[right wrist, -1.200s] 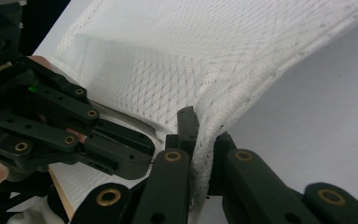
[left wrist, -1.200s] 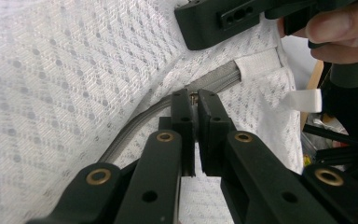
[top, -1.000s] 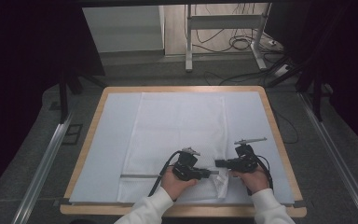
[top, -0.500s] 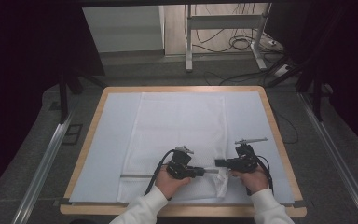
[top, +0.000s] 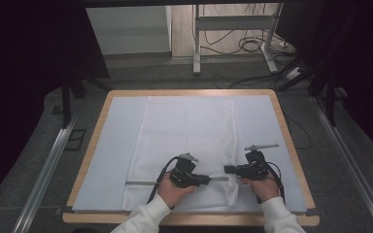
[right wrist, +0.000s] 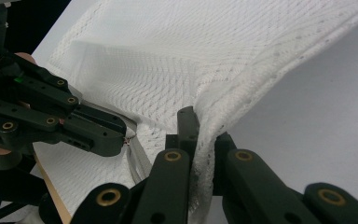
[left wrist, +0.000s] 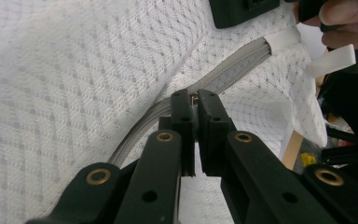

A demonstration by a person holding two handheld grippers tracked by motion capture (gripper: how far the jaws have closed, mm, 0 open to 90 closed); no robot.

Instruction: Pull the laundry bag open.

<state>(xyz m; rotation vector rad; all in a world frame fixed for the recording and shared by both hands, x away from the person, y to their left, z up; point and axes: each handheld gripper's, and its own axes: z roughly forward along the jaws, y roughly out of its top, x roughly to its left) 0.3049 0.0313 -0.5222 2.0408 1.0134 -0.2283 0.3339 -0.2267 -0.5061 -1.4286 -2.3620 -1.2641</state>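
Observation:
A white mesh bag (top: 189,131) lies flat on the table, its grey zipper (top: 138,183) running along the near edge. My left gripper (top: 208,180) points right and is shut on the small metal zipper pull (left wrist: 195,98), with the grey zipper (left wrist: 223,74) stretching away beyond it. My right gripper (top: 227,170) points left and faces it, shut on the bag's edge fabric (right wrist: 205,140) at the near right corner. In the right gripper view the left gripper (right wrist: 100,133) sits close by, at the zipper (right wrist: 137,161). A white tab (left wrist: 335,58) sticks out at the zipper's end.
The bag rests on a pale mat (top: 116,145) on a wood-rimmed table (top: 99,121). Metal rails (top: 48,170) run along both sides on the floor. A desk frame with cables (top: 247,43) stands beyond the far edge.
My left gripper has shifted a little to the left along the zipper line. The right gripper has kept still, holding the bag's corner.

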